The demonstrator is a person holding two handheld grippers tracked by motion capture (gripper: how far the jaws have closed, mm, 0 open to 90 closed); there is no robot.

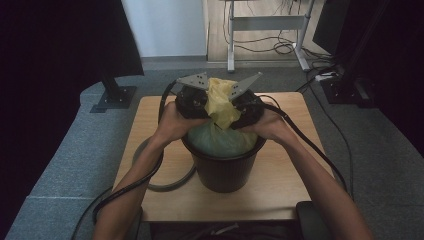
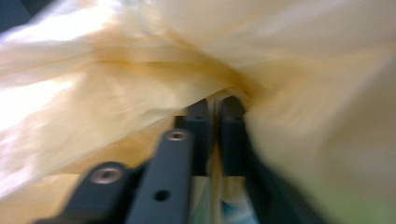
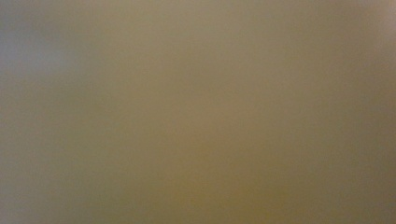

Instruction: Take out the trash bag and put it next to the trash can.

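A black bin (image 1: 225, 170) stands on the wooden table (image 1: 280, 195), and a full yellow bag (image 1: 221, 102) bulges out of its top. The bag's neck is gathered upward between the two hand-held grippers. My left gripper (image 1: 206, 107) presses into the bag from the left. In the left gripper view its black jaws stand almost together at the left gripper (image 2: 215, 112), with a thin fold of the yellow bag (image 2: 116, 93) pinched between them. My right gripper (image 1: 232, 116) pushes against the bag from the right. The right gripper view is a yellow-brown blur of the bag (image 3: 196, 112), with the jaws hidden.
A grey cable loop (image 1: 165, 186) lies on the table left of the bin. A black stand base (image 1: 115, 96) sits on the floor at the back left, a white desk frame (image 1: 265, 22) and loose wires behind. Dark equipment stands at the right.
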